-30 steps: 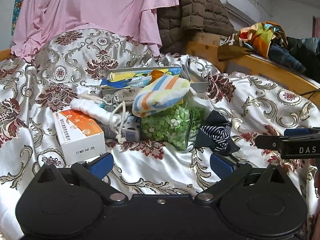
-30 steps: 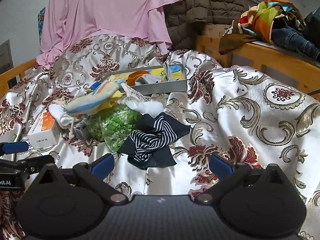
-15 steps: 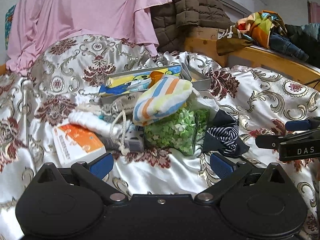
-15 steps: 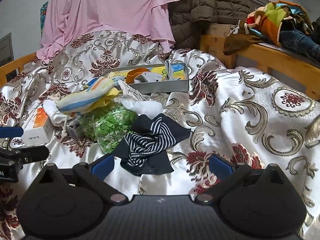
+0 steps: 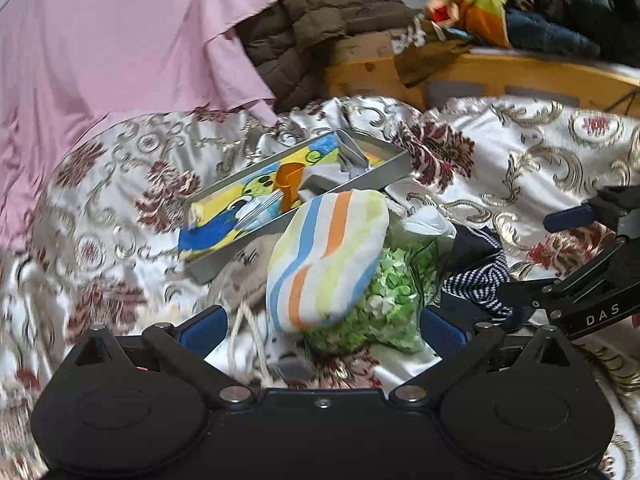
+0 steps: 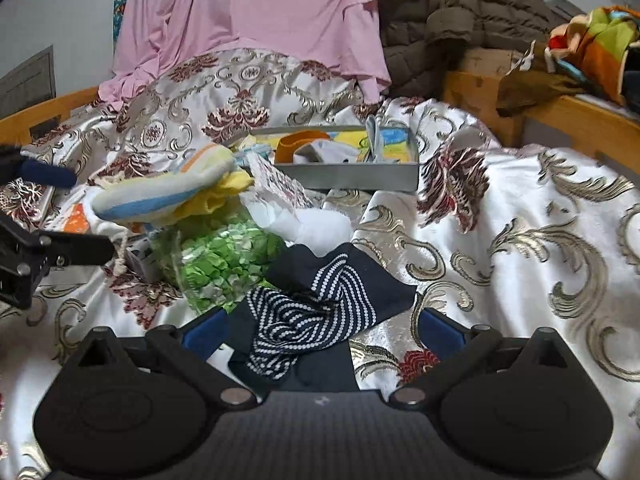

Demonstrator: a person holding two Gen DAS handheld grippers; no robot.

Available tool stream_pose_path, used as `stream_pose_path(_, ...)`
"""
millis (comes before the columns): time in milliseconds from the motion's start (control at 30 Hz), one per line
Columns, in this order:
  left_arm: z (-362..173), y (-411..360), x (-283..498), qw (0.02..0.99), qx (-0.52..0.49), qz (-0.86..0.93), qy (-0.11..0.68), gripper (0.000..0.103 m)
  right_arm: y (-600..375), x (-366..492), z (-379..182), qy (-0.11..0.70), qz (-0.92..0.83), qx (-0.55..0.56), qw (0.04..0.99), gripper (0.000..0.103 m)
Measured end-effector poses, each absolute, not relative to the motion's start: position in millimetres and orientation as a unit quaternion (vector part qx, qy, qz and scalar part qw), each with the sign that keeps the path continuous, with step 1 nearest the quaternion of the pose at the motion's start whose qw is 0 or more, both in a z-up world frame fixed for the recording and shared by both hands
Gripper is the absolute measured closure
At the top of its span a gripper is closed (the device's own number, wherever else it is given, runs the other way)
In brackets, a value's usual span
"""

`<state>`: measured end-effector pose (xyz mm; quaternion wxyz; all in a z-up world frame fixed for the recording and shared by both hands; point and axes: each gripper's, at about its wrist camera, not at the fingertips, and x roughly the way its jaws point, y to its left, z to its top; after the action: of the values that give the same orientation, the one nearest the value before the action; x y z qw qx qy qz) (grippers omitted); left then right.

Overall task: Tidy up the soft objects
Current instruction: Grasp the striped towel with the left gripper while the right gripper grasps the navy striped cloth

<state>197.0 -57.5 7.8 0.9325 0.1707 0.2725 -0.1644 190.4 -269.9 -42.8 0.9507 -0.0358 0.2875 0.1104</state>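
Hovering wide apart and empty, the left gripper [image 5: 322, 326] frames the striped pouch [image 5: 326, 258], which lies atop the bag of green pieces [image 5: 380, 304]. The right gripper [image 6: 322, 328], equally spread and empty, straddles the navy striped cloth [image 6: 316, 308]; only its view shows that cloth whole. Farther back on the satin bedspread [image 6: 520, 216] sits the metal tray [image 6: 348, 174], then the pink sheet [image 5: 120, 40].
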Motion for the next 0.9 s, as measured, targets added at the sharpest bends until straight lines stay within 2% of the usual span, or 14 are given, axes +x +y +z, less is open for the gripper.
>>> stream_pose_path(300,5.2,-70.9,246.1,0.901,0.211,-0.196,0.325,0.007,-266.8,219.2,-61.1,0.31,0.139,-0.043,0.94,0.001)
stream_pose_path(600,7.2,-73.5,270.3,0.886,0.2,-0.208,0.362,0.032,-260.7,231.5,-70.0,0.322,0.149,-0.051,0.933,0.014)
stream_pose_path(667,7.9,-75.3,271.7,0.884,0.203,-0.205,0.368,0.046,-261.4,232.1,-71.1,0.327,0.15,-0.049,0.932,0.017)
stream_pose_path(767,8.1,-75.9,271.8,0.883,0.203,-0.198,0.374,0.055,-262.5,232.5,-70.3,0.327,0.147,-0.044,0.932,0.021)
stream_pose_path(900,10.6,-74.6,268.2,0.889,0.19,-0.188,0.371,0.065,-265.2,232.0,-68.4,0.325,0.143,-0.038,0.934,0.034)
